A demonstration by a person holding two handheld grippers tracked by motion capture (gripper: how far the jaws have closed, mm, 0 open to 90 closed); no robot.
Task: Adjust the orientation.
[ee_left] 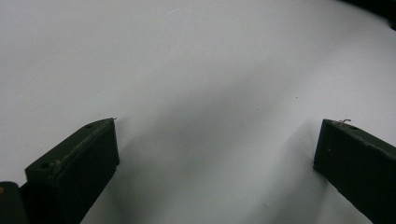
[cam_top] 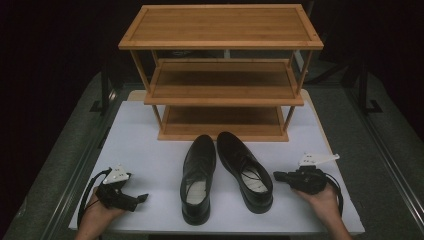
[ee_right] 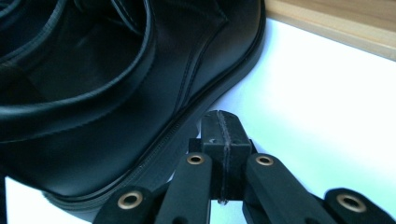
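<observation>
**Black dress shoes wait before a bamboo rack as two grippers flank them**

A pair of black leather lace-up shoes stands side by side on a white tabletop point(cam_top: 150, 130), toes pointing toward the rack and heels toward the person. The left shoe point(cam_top: 198, 177) and the right shoe point(cam_top: 245, 170) nearly touch at the toes and splay apart at the heels; both show pale insoles, a smooth, faintly glossy upper and a dark welted sole. The right gripper's view shows the right shoe's stitched side seam and rolled collar close up.

The right gripper point(cam_top: 278, 176), held in a hand at the table's right edge, lies level and points at the right shoe's outer side, just beside it; its jaws are pressed together with nothing between them. The left gripper point(cam_top: 142, 198) rests low at the table's left, well apart from the left shoe, its jaws spread wide over bare white surface.

Behind the shoes stands a three-tier wooden shoe rack point(cam_top: 221, 27) of warm, honey-coloured slats with slim posts and framed rectangular shelves, its lowest shelf just beyond the toes. The white top is matte and rectangular, set on grey carpet-like flooring point(cam_top: 60, 135); the room beyond is dark
</observation>
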